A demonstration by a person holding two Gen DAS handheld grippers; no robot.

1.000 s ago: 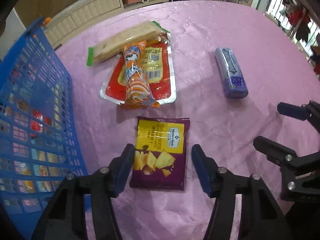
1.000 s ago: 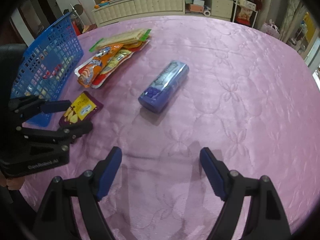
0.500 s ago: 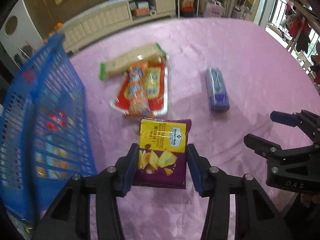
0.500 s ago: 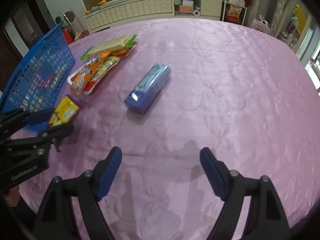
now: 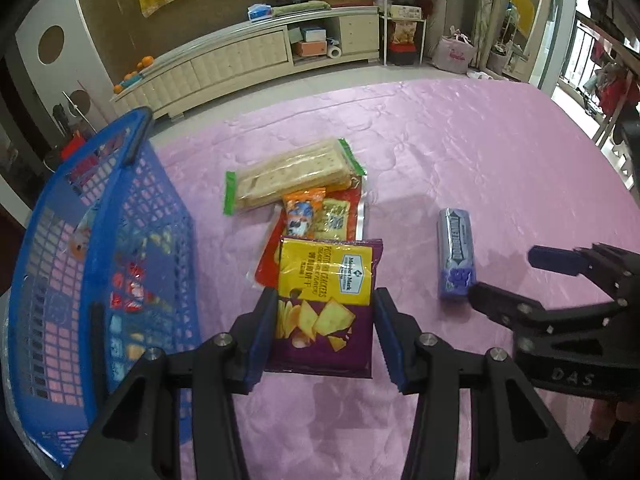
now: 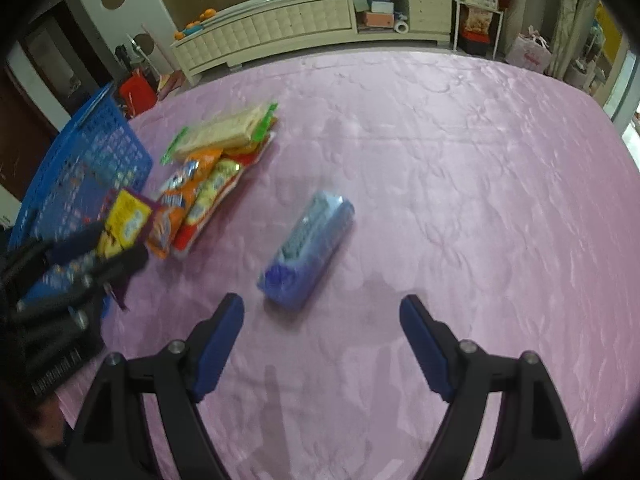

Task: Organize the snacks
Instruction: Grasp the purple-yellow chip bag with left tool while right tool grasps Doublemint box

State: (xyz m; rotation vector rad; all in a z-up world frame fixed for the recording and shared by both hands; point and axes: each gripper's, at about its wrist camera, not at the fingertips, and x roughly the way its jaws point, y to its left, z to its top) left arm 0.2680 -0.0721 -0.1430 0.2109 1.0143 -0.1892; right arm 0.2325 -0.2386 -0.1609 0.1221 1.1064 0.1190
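A: Where does the yellow-and-purple chip bag [image 5: 324, 304] sit?
B: It is clamped between the blue pads [image 5: 262, 332] of the left hand-held gripper [image 5: 325, 334], lifted off the pink tabletop [image 5: 460, 152], just right of the blue basket [image 5: 96, 248].
A: And the right hand-held gripper [image 6: 322, 342]?
B: Its jaws stand wide with nothing between them, poised over the cloth just short of the purple pack [image 6: 308, 248].
A: What else lies out?
B: A green-edged cracker pack [image 5: 288, 174] rests across a red packet [image 5: 352, 216] and an orange snack bag [image 5: 302, 210], bunched together beyond the chip bag. The basket already holds some wrapped items, blurred through its mesh.
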